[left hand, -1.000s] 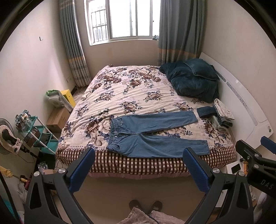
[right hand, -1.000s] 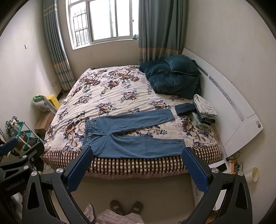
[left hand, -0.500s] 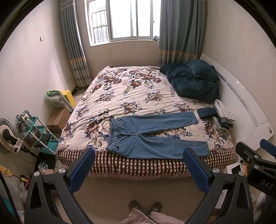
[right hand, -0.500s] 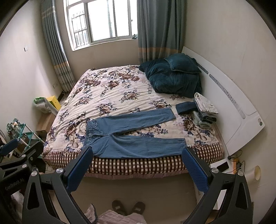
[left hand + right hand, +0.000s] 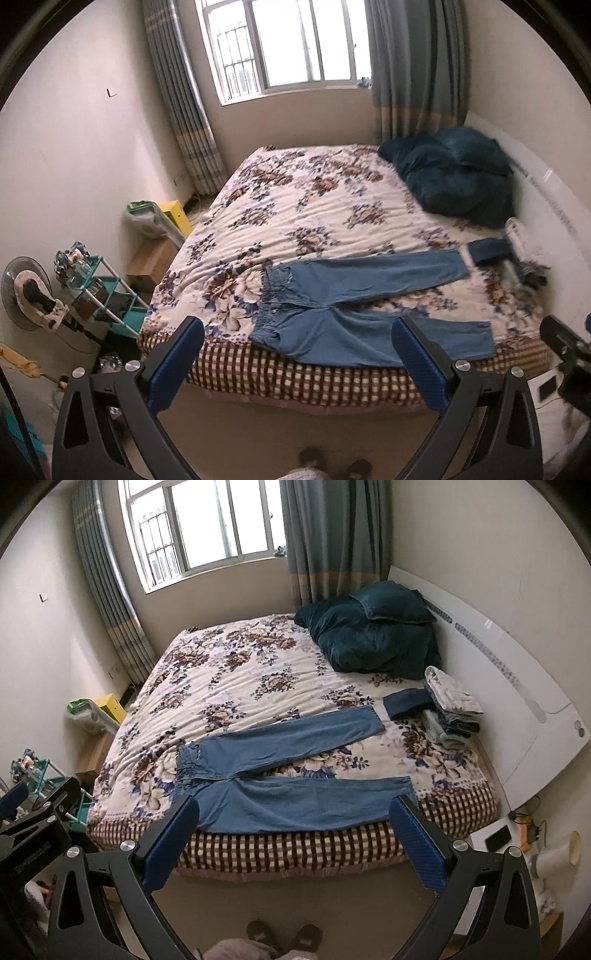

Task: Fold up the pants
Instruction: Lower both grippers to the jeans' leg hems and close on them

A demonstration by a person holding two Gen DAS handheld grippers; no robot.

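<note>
Blue pants [image 5: 295, 775] spread flat across near edge of floral bed [image 5: 258, 672], waistband left, legs splayed rightward. Right gripper [image 5: 293, 843] held wide apart, empty, in front of bed. Folded clothes stack [image 5: 450, 709] far right, dark blanket [image 5: 373, 638] beyond.

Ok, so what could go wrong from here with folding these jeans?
The jeans lie at the bed's near edge, so a pull could drag them onto the floor. The legs are splayed apart, so the fold may come out crooked. Both claws, left and right, are open and well short.
</note>
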